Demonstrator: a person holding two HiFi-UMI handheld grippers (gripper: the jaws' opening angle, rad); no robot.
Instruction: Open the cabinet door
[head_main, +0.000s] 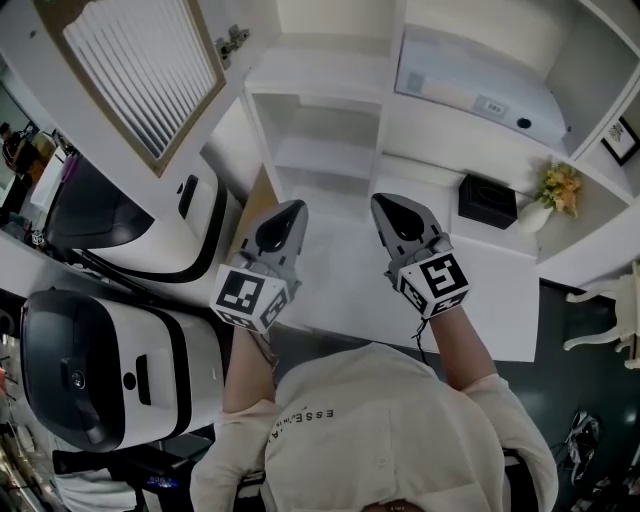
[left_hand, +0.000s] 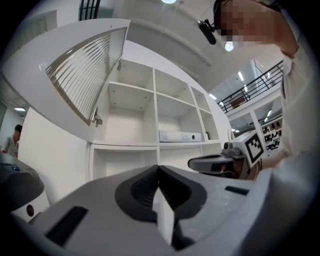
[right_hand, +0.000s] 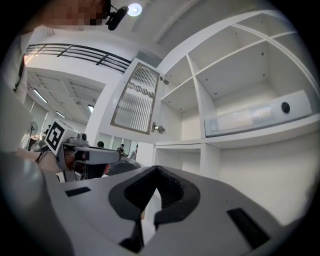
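Both tongs are pinched shut on nothing: left gripper (head_main: 288, 212) and right gripper (head_main: 388, 208) hang side by side before the cabinet (head_main: 322, 158), touching none of it. Cabinet door (head_main: 142, 78) stands wide at the cabinet's left, shelves bared. Job looks done.

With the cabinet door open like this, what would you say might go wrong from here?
The cabinet door stands wide open and nothing holds it: the left gripper and the right gripper are both shut and empty, so it may swing back. The door also juts out on the left gripper's side; raising that gripper carelessly could knock its edge.
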